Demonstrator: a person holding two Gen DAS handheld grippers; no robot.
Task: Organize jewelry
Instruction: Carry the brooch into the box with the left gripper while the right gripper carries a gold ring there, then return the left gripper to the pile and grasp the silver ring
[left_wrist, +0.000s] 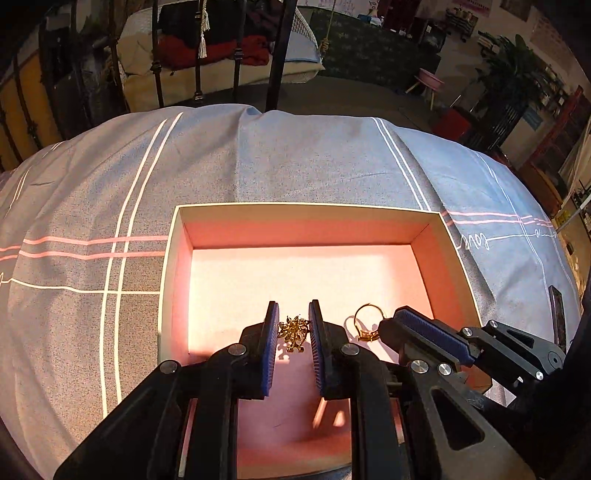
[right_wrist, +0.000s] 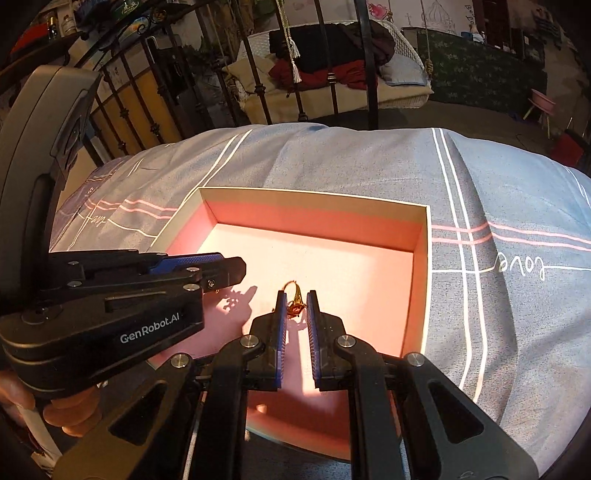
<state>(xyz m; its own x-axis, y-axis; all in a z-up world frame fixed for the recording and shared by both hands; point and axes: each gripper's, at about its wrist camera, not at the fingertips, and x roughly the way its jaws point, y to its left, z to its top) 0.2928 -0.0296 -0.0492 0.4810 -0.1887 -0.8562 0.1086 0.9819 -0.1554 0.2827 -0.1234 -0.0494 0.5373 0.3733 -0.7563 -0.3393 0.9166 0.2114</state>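
An open box with a pink inside (left_wrist: 177, 266) (right_wrist: 421, 273) lies on a grey bedspread. My left gripper (left_wrist: 293, 325) is over its near part, shut on a gold ornate jewelry piece (left_wrist: 293, 330) held between the blue pads above the floor, where its shadow falls. My right gripper (right_wrist: 295, 306) is beside it on the right, shut on a gold ring (right_wrist: 294, 304) with a red stone. The ring (left_wrist: 365, 321) and the right gripper's fingers (left_wrist: 432, 332) also show in the left wrist view. The left gripper's body (right_wrist: 147, 288) shows at left in the right wrist view.
The bedspread (left_wrist: 258, 162) has white and pink stripes and covers a rounded surface. Black metal railings (right_wrist: 325, 74) and a swing bed with cushions stand behind it. The box's walls surround both grippers.
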